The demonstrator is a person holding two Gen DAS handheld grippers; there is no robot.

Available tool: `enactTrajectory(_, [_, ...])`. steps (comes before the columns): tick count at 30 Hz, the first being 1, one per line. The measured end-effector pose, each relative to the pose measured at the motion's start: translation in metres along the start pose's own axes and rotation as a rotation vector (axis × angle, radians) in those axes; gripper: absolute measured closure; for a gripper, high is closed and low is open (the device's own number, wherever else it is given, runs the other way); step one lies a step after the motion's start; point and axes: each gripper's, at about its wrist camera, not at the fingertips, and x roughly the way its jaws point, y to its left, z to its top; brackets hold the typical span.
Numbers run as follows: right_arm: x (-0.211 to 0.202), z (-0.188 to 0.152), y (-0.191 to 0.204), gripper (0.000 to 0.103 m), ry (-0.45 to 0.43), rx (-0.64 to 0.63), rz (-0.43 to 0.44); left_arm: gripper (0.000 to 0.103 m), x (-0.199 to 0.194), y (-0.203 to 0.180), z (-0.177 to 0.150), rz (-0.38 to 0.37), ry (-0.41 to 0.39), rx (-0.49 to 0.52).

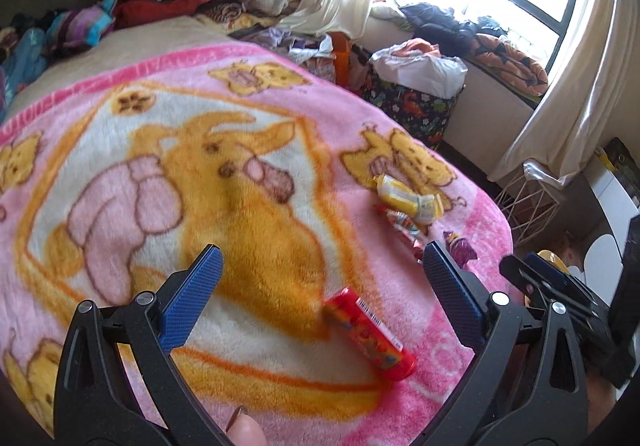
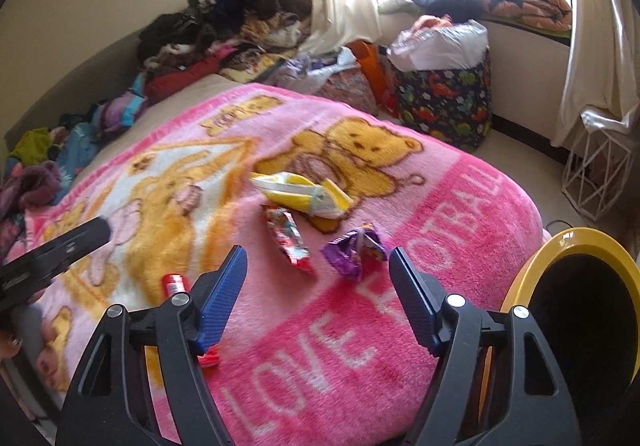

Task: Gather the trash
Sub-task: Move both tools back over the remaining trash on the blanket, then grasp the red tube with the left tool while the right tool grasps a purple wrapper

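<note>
Your left gripper (image 1: 322, 258) hangs over the pink cartoon blanket (image 1: 120, 149) with its blue-padded fingers (image 1: 192, 298) spread wide and nothing between the pads; in its view the red tube (image 1: 370, 334) lies on the blanket just below the gap, at about 5 o'clock from the midpoint, not touched by either finger. At 1 o'clock from that gripper the yellow wrapper (image 1: 408, 197) sits on the blanket, with the red foil wrapper (image 1: 404, 224) touching its lower edge and the purple wrapper (image 1: 460, 246) just beside the right finger's tip. Your right gripper (image 2: 318, 258) also stands with its fingers (image 2: 222, 294) apart and empty, over the pink band of the blanket with white lettering. In its view the purple wrapper (image 2: 356, 250) lies between the fingertips, nearer the right one and slightly beyond it, with neither pad pressing on it; the red foil wrapper (image 2: 290, 242) lies at 11 o'clock from the gap, and the yellow wrapper (image 2: 304, 191) further out at 12 o'clock. The red tube (image 2: 174, 284) shows at 9 o'clock, partly hidden behind the left finger. At 3 o'clock, off the bed's edge, the yellow-rimmed bin (image 2: 576, 306) stands with its dark mouth facing you. A dinosaur-print hamper (image 2: 444, 105) stands on the floor beyond the bed.
</note>
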Motion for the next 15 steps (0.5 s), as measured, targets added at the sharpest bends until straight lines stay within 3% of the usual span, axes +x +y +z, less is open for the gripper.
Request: enactTrajectory(15, [0.059,0.001,-0.031,0.032,0.081,0.087,-0.068,0.014,0.042,-0.01,-0.033,-0.109,0.17,-0.07])
